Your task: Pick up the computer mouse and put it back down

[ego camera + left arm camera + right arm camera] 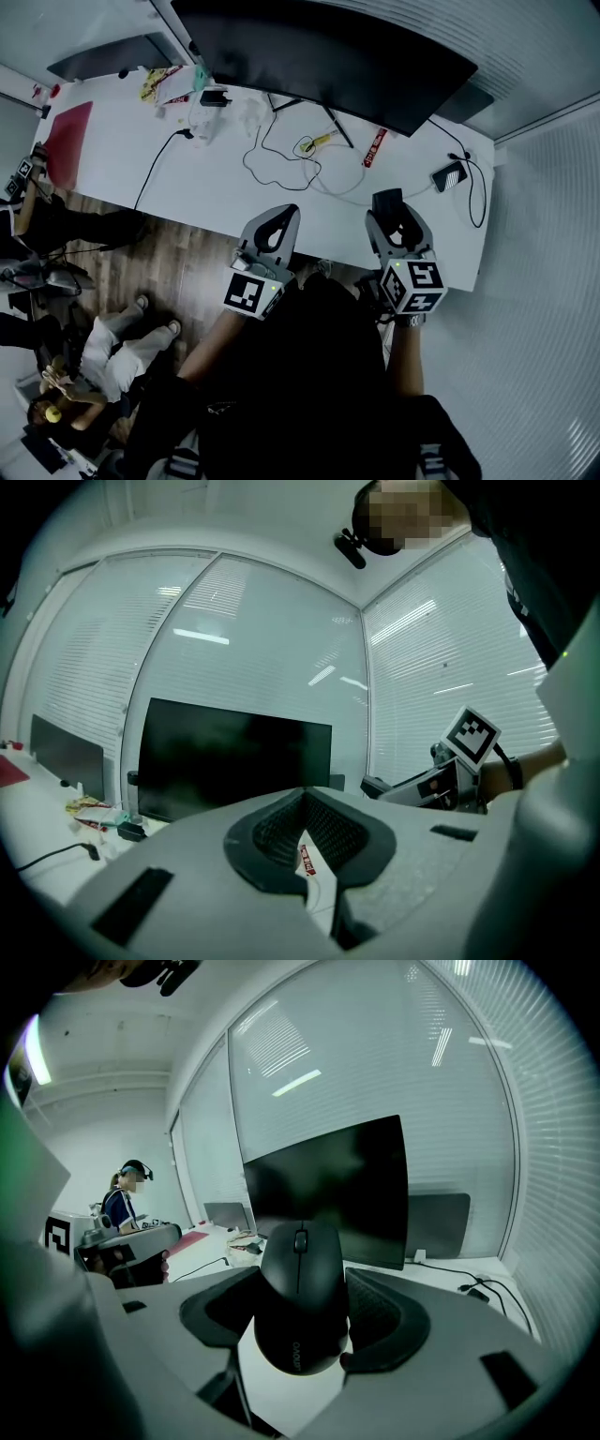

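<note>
While the right gripper (305, 1318) clamps the black computer mouse (300, 1269) by its rounded flanks, above the white desk (216, 178) near its front edge, item status: held, not yet set down. Left gripper (307, 855): jaws nearly together, nothing between. Hazards, as judged: smooth curved shell sliding from the pads; release too near the edge, mouse falling to the floor.
</note>
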Demonstrator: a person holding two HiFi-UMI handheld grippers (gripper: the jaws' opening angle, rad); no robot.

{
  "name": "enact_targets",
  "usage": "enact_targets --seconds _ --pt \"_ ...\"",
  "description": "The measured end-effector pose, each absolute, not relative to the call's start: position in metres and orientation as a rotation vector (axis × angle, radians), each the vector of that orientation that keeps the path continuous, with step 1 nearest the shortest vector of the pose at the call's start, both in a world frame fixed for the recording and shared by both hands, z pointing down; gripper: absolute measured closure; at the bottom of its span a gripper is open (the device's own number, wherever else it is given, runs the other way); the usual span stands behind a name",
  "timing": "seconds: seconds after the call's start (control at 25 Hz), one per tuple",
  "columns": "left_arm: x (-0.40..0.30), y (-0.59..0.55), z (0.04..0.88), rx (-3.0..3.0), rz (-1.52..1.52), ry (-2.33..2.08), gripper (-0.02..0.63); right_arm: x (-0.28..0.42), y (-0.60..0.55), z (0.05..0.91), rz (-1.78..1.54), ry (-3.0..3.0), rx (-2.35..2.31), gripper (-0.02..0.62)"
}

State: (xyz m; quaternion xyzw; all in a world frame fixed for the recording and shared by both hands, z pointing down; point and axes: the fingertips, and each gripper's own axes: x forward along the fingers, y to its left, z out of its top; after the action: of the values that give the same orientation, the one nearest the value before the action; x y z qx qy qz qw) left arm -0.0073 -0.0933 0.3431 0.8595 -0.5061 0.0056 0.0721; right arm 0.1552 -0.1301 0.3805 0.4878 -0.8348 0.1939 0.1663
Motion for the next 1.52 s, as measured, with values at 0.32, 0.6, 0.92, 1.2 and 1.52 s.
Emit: enact_targets --seconds 0.32,0.6,0.92,1.2,1.52 --pt "-0.015 -0.114 0.362 2.621 0.061 -1.379 0.6 0.147 -0.142 0.417 0.65 -2.253 1.438 0.313" --pt "-0.014 -0.129 0.368 2.64 -0.003 -1.289 0.6 0.136 -0.141 0.446 0.683 -2.158 1.428 0.313" --pt "-0.026 -0.141 0.384 2.628 0.001 -1.246 0.6 0.109 -0.145 0.491 0.729 -2.089 1.345 0.313" --pt "-0.038 -0.15 0.407 2.585 0.029 -1.255 0.6 0.09 -0.141 0.549 0.818 -2.023 1.254 0.313" --pt "-0.048 -0.158 0.433 2.561 0.08 -1.258 0.6 0.078 -0.142 0.611 0.884 -1.937 1.191 0.313"
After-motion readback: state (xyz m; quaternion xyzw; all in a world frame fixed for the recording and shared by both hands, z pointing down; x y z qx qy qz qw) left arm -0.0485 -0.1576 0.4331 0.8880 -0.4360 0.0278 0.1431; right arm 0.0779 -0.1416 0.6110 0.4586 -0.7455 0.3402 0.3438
